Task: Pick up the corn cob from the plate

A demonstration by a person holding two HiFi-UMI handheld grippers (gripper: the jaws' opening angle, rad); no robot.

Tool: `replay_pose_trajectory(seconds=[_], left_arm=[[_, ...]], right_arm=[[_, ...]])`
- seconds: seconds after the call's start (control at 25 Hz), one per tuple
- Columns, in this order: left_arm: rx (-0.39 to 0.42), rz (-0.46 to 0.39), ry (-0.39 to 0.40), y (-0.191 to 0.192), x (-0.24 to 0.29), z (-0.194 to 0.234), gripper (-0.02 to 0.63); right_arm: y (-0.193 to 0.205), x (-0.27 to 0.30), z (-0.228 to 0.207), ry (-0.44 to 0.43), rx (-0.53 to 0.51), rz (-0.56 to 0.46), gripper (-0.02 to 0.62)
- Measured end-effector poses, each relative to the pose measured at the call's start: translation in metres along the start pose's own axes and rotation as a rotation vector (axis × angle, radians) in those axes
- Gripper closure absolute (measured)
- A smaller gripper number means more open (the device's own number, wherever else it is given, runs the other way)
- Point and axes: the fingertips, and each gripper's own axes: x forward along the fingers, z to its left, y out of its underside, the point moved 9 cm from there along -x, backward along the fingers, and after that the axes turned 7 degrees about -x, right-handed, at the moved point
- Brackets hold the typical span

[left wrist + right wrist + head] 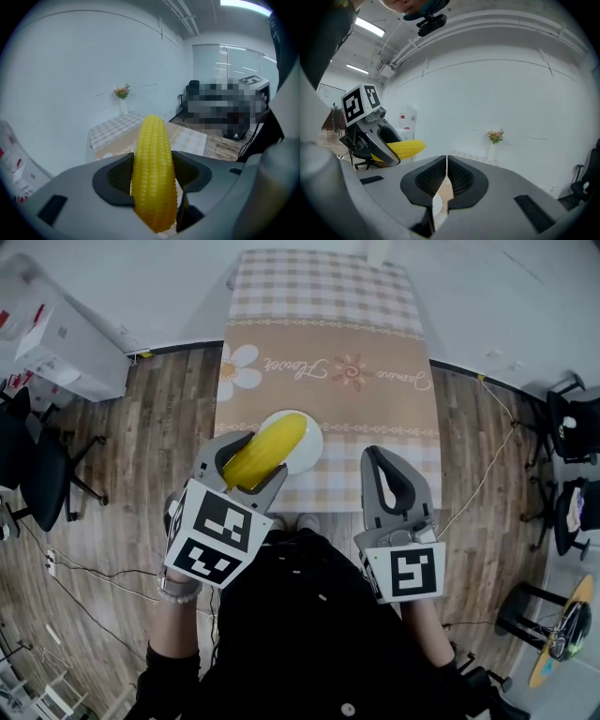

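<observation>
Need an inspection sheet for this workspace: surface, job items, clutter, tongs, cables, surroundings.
Surface: table under a checked cloth with a flower-print runner.
Job's things: corn cob held over the white plate.
Clutter: vase of flowers at the table's far end.
Tongs: left tongs shut on the corn cob; right tongs shut, empty.
Cables: cables on the floor at either side of the table.
Surroundings: wood floor, office chairs.
</observation>
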Motion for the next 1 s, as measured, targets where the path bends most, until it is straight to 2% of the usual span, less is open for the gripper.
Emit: replay_pose_trajectory(seconds=[0.24,1.0], left_arm=[[0.016,-0.040,0.004,-0.0078,-0.0067,-0.0029,0.345],[0.000,-0.020,-0.012,0.0003,-0.0079,-0.0067,0.345]], right_arm=[[-0.0010,0.0011,0.0017,-0.018,-0.010,-0.021,0.551],[-0.0034,0.0017,0.0041,-0.038,-0.035,-0.020,0.551]])
